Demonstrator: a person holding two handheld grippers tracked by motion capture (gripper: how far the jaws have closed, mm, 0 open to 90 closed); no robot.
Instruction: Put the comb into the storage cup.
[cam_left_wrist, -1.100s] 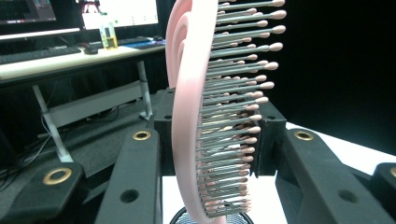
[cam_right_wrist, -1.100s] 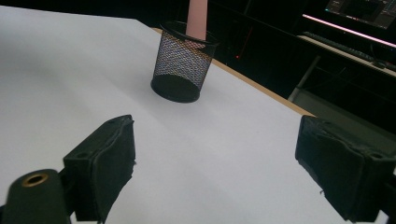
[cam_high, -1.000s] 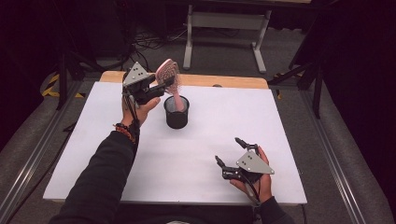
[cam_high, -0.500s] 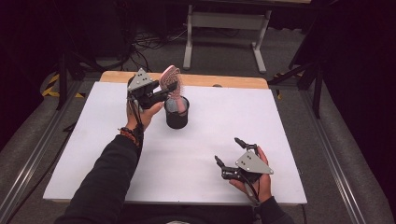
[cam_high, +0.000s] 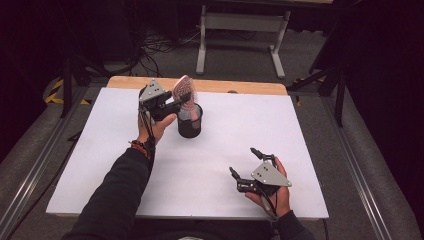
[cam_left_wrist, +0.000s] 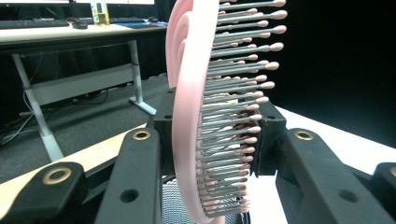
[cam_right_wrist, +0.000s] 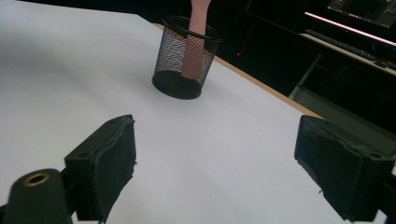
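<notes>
Nearest us, we rest the right gripper on the white table with its jaws spread wide and nothing between them, kept back so the other hand has room. Farther off, our left gripper clamps the pink hairbrush by its head, handle down inside the black mesh cup, likely to stand it there. The left gripper view shows the bristles up close; the right gripper view shows the handle through the mesh.
</notes>
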